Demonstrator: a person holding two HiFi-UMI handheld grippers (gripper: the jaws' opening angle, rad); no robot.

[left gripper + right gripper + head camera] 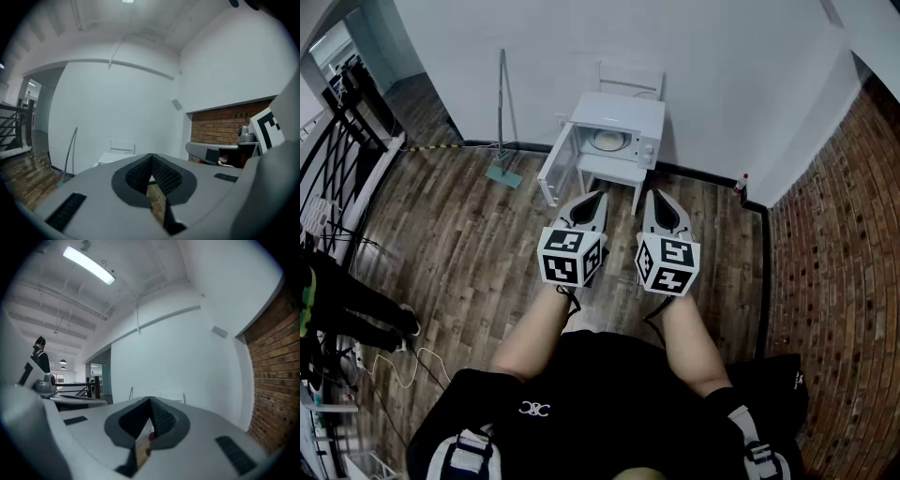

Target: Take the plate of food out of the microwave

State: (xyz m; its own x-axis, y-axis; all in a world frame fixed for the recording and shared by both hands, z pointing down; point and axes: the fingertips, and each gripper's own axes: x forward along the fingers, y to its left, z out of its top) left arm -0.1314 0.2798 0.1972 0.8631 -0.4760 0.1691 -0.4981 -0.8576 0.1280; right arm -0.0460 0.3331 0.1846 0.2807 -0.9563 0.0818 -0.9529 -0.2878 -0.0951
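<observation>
A white microwave stands on a small white table against the far wall, its door swung open to the left. Inside it lies a pale plate of food. Both grippers are held side by side above the wooden floor, well short of the microwave and pointing toward it. The left gripper has its jaws together with nothing between them, as the left gripper view also shows. The right gripper is likewise shut and empty, its tips meeting in the right gripper view.
A long-handled mop leans on the wall left of the microwave, and a white chair stands behind it. A brick wall runs along the right. A black railing and a person's legs are at the left.
</observation>
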